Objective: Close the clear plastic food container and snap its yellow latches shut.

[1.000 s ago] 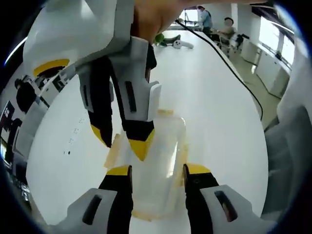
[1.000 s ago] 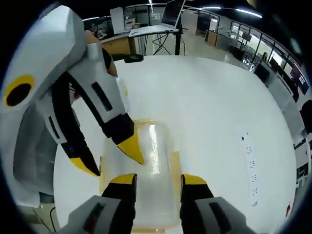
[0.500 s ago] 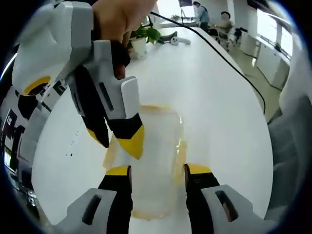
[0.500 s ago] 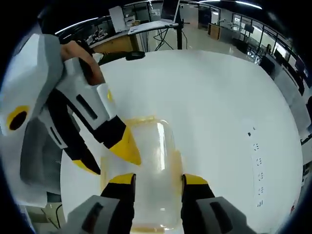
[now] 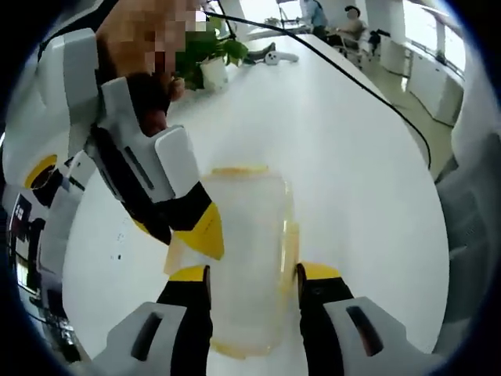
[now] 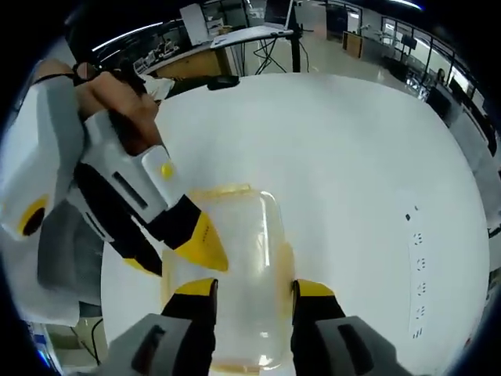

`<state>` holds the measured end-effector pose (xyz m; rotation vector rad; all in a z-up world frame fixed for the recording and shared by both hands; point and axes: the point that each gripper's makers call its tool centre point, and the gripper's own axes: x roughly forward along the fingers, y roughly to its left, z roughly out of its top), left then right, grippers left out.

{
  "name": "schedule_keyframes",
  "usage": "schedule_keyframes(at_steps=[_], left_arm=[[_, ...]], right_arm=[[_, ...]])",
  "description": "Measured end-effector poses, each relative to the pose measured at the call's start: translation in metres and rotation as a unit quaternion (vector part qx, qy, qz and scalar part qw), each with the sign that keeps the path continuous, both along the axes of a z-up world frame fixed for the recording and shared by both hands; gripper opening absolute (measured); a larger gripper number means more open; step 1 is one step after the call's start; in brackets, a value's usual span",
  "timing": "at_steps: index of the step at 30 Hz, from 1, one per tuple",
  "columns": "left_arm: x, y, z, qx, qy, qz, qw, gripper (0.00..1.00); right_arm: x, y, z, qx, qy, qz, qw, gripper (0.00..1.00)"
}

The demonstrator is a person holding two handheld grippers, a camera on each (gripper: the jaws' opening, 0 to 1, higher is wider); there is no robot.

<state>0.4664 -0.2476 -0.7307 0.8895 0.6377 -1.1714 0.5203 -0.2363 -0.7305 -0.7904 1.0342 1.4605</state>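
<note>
The clear plastic container (image 5: 249, 235) lies on the white table (image 5: 352, 180) with its lid on, between and beyond the jaws of my left gripper (image 5: 252, 276), which stands open. Yellow latches show at its far end (image 5: 239, 170) and right side (image 5: 291, 239). My right gripper (image 5: 184, 233) reaches in from the left, open, one yellow tip on the container's left edge. In the right gripper view the container (image 6: 235, 266) sits beyond my open right gripper (image 6: 252, 288). There the left gripper (image 6: 174, 254) straddles the container's left edge, one tip on the lid.
A potted plant (image 5: 210, 61), a white object (image 5: 275, 56) and a black cable (image 5: 356, 74) lie on the far part of the table. Socket plates (image 6: 415, 235) sit in the tabletop at the right. Desks with a monitor (image 6: 250, 35) stand beyond the table edge.
Both cameras have pulled back a little. Each gripper has swung lower and outward in the other's view, its tips shifting from over the lid toward the container's left edge.
</note>
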Motion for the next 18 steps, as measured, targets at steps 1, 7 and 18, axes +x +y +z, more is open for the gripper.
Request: schedule_keyframes(at_steps=[1, 7, 18], left_arm=[[-0.0001, 0.0001, 0.0001, 0.0, 0.0, 0.001, 1.0, 0.42], [0.0008, 0.0004, -0.0003, 0.006, 0.0, 0.01, 0.9999, 0.41], [0.0009, -0.001, -0.0017, 0.015, -0.003, 0.022, 0.9996, 0.38]], right_arm=[[0.0, 0.0001, -0.0001, -0.002, 0.001, 0.001, 1.0, 0.36], [-0.0022, 0.0002, -0.0007, -0.017, 0.008, 0.01, 0.9998, 0.35], [-0.0049, 0.0004, -0.0029, -0.036, 0.018, 0.019, 0.999, 0.33]])
